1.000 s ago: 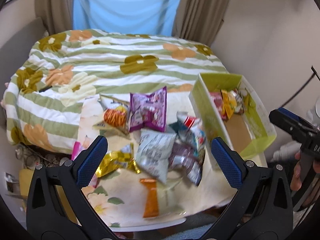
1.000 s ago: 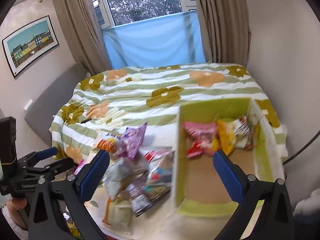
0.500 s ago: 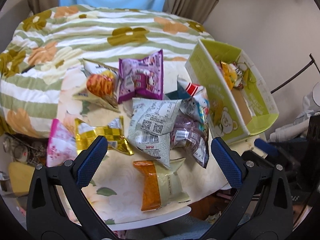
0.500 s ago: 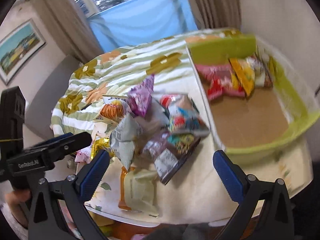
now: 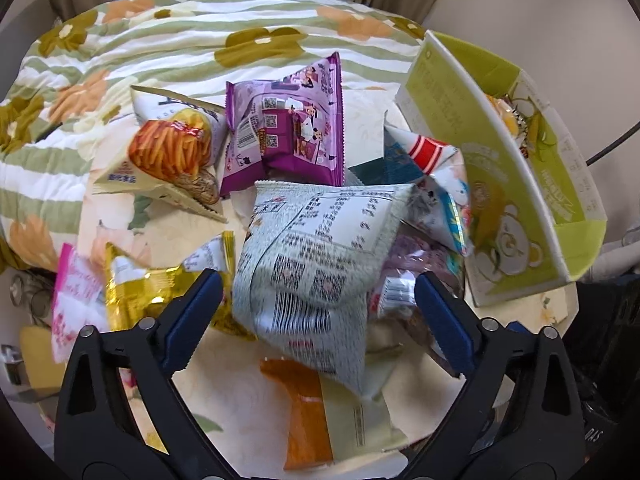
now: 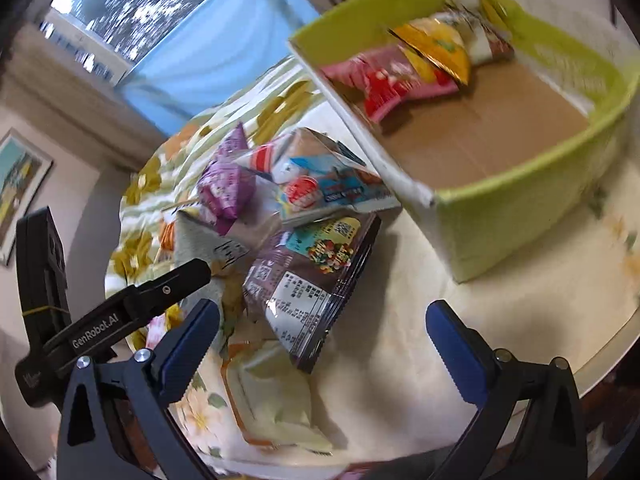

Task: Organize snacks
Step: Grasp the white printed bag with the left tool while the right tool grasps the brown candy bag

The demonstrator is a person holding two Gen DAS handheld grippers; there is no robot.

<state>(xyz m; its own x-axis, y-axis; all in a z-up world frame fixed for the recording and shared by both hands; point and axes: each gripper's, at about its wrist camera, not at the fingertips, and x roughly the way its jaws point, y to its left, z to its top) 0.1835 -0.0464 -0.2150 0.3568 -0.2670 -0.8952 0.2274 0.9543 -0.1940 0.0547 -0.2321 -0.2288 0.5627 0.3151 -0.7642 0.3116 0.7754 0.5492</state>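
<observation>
- Left tool (image 5: 316, 312): blue-padded fingers spread wide apart, holding nothing, poised over the grey-white foil snack pouch printed with black text and barcode (image 5: 316, 276), which lies between them at the centre of the left wrist view.
- Right tool (image 6: 320, 344): fingers likewise wide apart and empty, above the dark brown glossy packet with a white label (image 6: 316, 276), at 12 o'clock from its tips.
- Loose snacks on the floral-clothed round bench (image 5: 248, 380): purple cartoon-printed bag (image 5: 288, 128) at 12 o'clock of the grey-white pouch; cream bag picturing orange sticks (image 5: 168, 156) at 10 o'clock; gold foil packet (image 5: 148, 292) at 9 o'clock; orange-and-cream flat packet (image 5: 320, 412) at 6 o'clock, near the bench edge.
- Destination: the lime-green open cardboard box with a bear print (image 5: 516, 240) at 3 o'clock of the pile; in the right wrist view it holds a few pink, red and yellow packets (image 6: 408, 68) at its far end, with much of the brown floor bare (the task looks to be at an early stage).
- Risks, as judged: slippery, air-filled pouches may squirt out of closing fingers; overlapping bags may be pinched two at once; the packet by the edge could be nudged off the bench; the two tools work close together and could collide.
</observation>
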